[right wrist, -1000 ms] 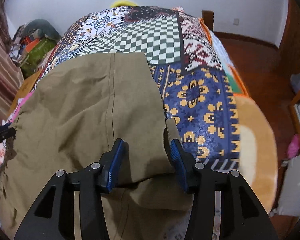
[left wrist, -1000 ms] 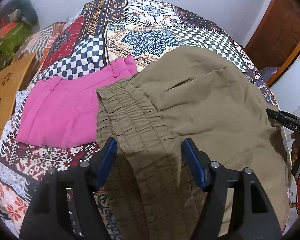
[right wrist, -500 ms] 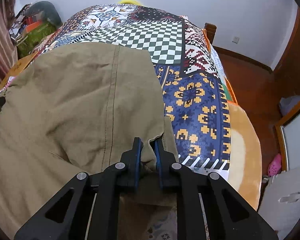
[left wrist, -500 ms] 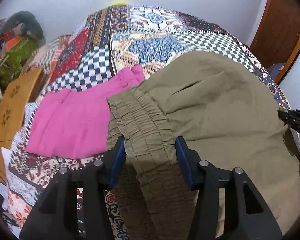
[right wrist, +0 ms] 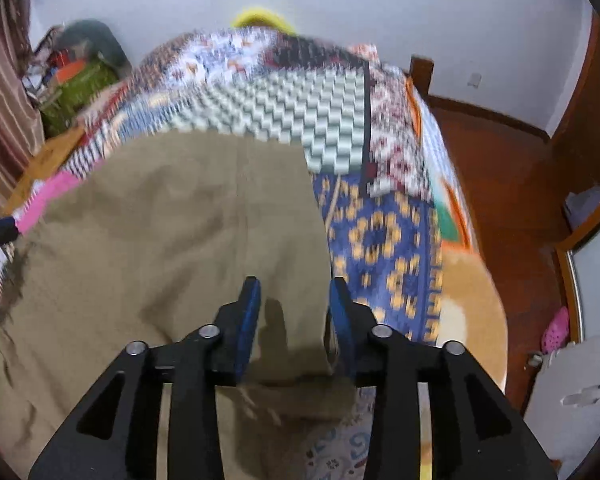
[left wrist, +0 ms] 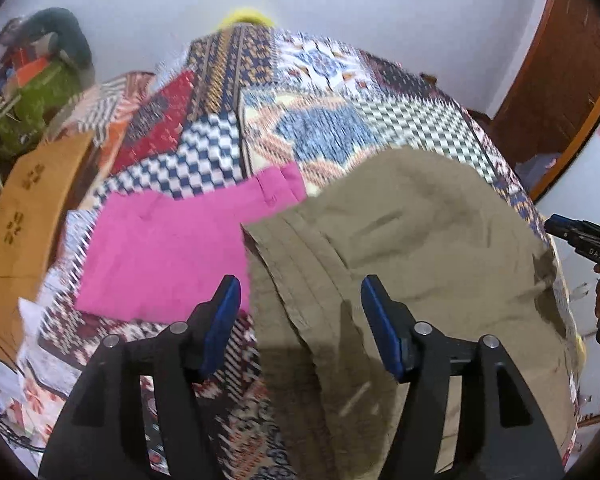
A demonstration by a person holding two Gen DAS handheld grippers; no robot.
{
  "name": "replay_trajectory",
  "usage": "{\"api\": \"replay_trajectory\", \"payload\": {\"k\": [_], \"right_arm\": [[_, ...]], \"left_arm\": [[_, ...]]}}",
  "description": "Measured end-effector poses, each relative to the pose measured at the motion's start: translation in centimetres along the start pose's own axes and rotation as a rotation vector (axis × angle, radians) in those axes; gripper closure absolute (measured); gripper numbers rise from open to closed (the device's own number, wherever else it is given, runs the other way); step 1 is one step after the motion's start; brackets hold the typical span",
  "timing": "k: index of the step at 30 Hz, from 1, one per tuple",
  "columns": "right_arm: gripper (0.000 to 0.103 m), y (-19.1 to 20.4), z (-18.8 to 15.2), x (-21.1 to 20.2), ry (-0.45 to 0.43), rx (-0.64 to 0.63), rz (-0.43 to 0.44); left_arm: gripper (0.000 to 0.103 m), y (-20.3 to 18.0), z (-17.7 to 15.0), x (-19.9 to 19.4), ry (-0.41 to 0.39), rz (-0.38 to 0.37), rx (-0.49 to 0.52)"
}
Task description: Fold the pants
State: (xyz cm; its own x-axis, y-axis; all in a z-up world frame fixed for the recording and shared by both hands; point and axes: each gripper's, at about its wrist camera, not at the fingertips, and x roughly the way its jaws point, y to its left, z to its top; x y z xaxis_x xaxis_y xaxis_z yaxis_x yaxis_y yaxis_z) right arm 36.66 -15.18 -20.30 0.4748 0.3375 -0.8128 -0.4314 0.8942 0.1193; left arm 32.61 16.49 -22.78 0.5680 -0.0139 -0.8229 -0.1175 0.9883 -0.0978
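Observation:
Olive pants [left wrist: 420, 232] lie spread on the patterned quilt [left wrist: 220, 112], elastic waistband toward the left wrist camera. My left gripper [left wrist: 302, 312] hovers over that waistband. Its jaws are opening, and the band lies below and between them without being pressed. In the right wrist view the olive pants [right wrist: 180, 220] show their right edge. My right gripper [right wrist: 294, 312] is above that edge with its jaws opening. Cloth sits between the blue pads, which stand off it. The right gripper [left wrist: 580, 236] also shows at the left wrist view's right edge.
Folded pink pants [left wrist: 172, 248] lie on the quilt just left of the olive pair. A wooden panel [left wrist: 24, 216] and a green bag [left wrist: 40, 96] stand left of the bed. Red-brown floor [right wrist: 500, 160] and a white object [right wrist: 572, 400] lie to the right.
Both grippers rose off the pants and the views pulled back. The right one pinched the cloth edge half a second ago and has parted again. The left narrowed, then widened.

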Motion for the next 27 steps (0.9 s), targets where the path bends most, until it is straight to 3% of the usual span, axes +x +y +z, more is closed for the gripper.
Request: {"api": "replay_trajectory", "payload": {"k": [10,14,18,27], "right_arm": [[0.066,0.7,5.6,2.4,-0.039,-0.011,-0.005],[0.065,0.7,6.9,4.9,-0.004,-0.005,0.002],[0.056,0.4,7.7,7.0,0.023,-0.002,0.002],[0.055,0.1,9.2,12.4,0.13,0.005,0.059]], "left_arm": [[0.027,2.3,3.6,2.3,-0.004,0.055,-0.021],[0.027,2.5,4.2,5.3,0.053,0.05,-0.023],[0.027,2.8,4.4,7.9,0.111,0.047,-0.037],[0.026,2.9,4.4,11.4,0.172,-0.029,-0.08]]}}
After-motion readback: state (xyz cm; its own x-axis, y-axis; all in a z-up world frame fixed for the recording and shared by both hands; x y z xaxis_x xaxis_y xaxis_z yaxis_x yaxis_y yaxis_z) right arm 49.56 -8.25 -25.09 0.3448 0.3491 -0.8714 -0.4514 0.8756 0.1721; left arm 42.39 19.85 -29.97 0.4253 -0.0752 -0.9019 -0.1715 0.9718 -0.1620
